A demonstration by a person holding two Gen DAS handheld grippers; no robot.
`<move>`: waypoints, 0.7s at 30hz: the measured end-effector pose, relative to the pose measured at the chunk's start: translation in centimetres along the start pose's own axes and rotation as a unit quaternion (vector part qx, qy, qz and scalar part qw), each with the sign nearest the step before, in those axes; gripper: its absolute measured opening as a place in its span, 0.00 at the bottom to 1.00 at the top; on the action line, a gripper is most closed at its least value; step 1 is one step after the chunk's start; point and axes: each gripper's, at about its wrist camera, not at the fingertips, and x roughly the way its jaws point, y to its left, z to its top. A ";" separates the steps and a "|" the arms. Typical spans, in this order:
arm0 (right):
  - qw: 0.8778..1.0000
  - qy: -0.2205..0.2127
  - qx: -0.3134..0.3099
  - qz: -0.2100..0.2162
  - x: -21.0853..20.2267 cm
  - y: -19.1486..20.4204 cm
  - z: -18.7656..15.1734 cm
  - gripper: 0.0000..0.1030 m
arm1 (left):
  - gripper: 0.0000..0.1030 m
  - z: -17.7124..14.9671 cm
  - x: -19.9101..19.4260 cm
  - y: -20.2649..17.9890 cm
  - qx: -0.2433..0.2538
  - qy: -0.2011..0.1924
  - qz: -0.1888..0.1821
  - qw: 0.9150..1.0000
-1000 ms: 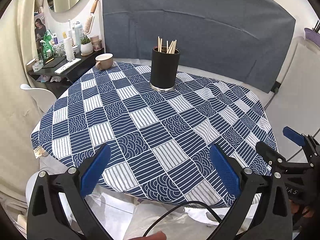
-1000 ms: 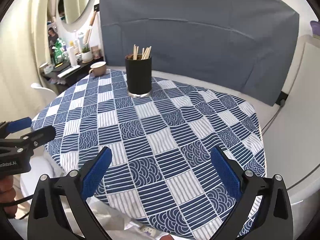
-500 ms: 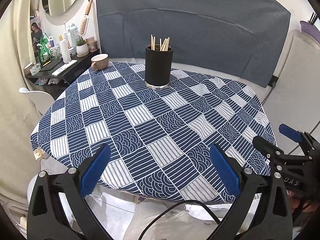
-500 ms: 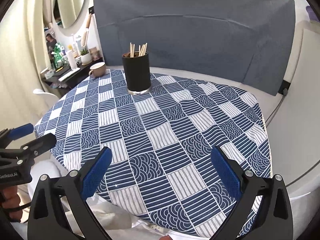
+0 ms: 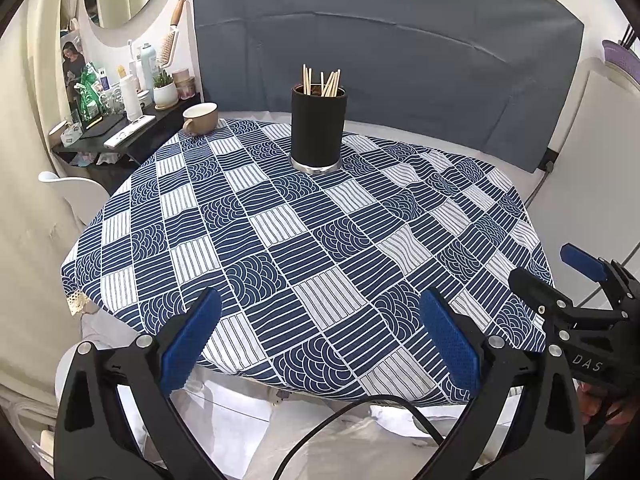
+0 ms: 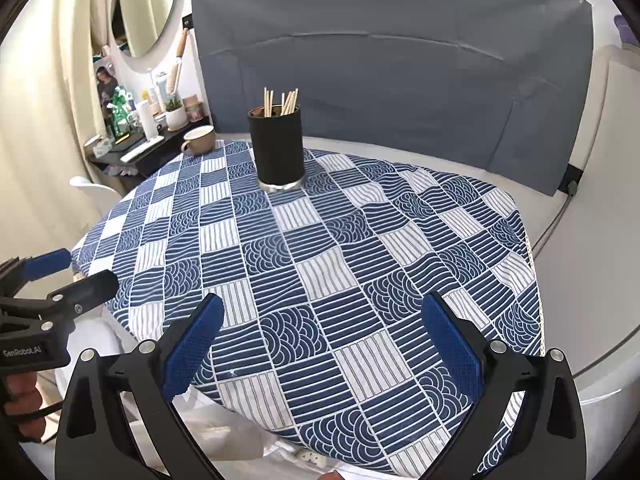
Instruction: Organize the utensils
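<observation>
While both grippers wait at the near edge of the table, nothing is in them.
Left gripper point(image 5: 320, 332): jaws wide apart, holding nothing.
Right gripper point(image 6: 322, 334): jaws wide apart, holding nothing.
Black cup point(image 5: 319, 126): stands upright on the far side of the blue patterned tablecloth point(image 5: 280, 240).
Wooden sticks point(image 5: 322, 82): poke up out of the cup, maybe chopsticks; too small to be sure.
Beige mug point(image 5: 201, 118): at the far left edge, well apart from the cup.

Tablecloth point(image 5: 304, 240): navy and white checks, stripes and wave scallops. Holder point(image 5: 319, 128): matte black, silver base. Chopsticks point(image 5: 322, 82): pale wood. Mug point(image 5: 201, 118): beige. Backdrop point(image 6: 400, 64): slate grey.
</observation>
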 end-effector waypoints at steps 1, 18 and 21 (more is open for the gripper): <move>1.000 0.000 0.000 0.001 0.0 -0.1 0.0 0.92 | 0.94 0.0 0.0 0.0 -0.002 0.000 -0.001 1.000; 1.000 -0.007 0.004 -0.004 0.2 -0.1 0.5 0.92 | 0.94 0.4 0.4 -0.9 0.017 0.000 0.001 1.000; 1.000 -0.008 0.003 -0.004 0.2 -0.1 0.6 0.92 | 0.94 0.4 0.5 -0.7 0.014 0.001 0.000 1.000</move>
